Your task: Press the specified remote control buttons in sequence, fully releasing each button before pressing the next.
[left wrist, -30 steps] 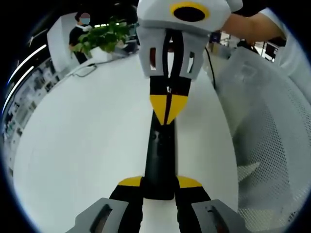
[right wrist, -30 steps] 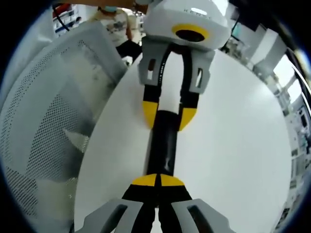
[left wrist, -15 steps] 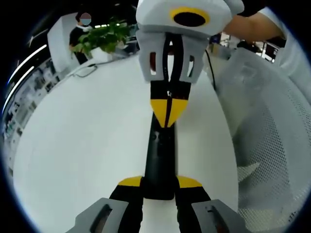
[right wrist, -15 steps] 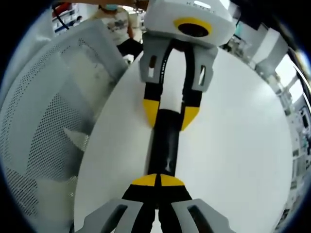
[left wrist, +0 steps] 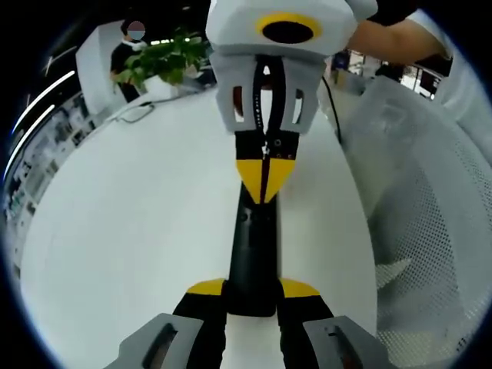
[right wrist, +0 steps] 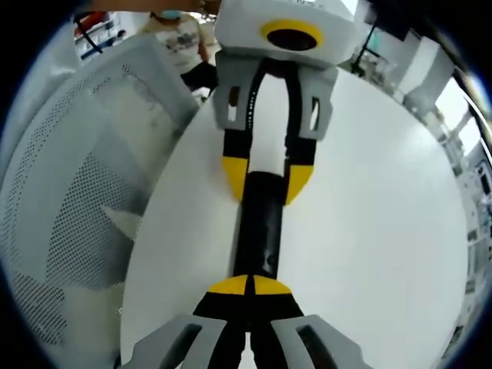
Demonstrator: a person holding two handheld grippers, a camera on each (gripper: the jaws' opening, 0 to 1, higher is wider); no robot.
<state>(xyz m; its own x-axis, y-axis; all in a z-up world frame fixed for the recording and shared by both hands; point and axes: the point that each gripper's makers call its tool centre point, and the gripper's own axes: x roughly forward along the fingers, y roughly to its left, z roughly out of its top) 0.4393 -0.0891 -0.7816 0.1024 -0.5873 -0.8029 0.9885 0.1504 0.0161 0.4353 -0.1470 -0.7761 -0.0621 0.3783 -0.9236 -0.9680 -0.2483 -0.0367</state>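
A long black remote control point(left wrist: 252, 246) lies lengthwise on the white table point(left wrist: 131, 231). My left gripper point(left wrist: 253, 289) is shut on its near end, one yellow tip on each side. My right gripper point(left wrist: 264, 181) comes down from the top of the left gripper view with its yellow tips closed together, resting on the remote's upper face. In the right gripper view, my right gripper point(right wrist: 250, 286) is shut with its tips on top of the remote point(right wrist: 258, 231), and my left gripper point(right wrist: 267, 175) clamps the far end.
A white perforated chair back point(left wrist: 430, 223) point(right wrist: 69, 200) stands close beside the table edge. At the table's far side are a green plant point(left wrist: 165, 58), a thin cable point(left wrist: 138, 111) and a person point(left wrist: 131, 46). A bare forearm point(left wrist: 392, 38) reaches in behind the right gripper.
The right gripper has shifted slightly, its shut tips creeping a little along the remote toward the left gripper. The left gripper and the remote stay put.
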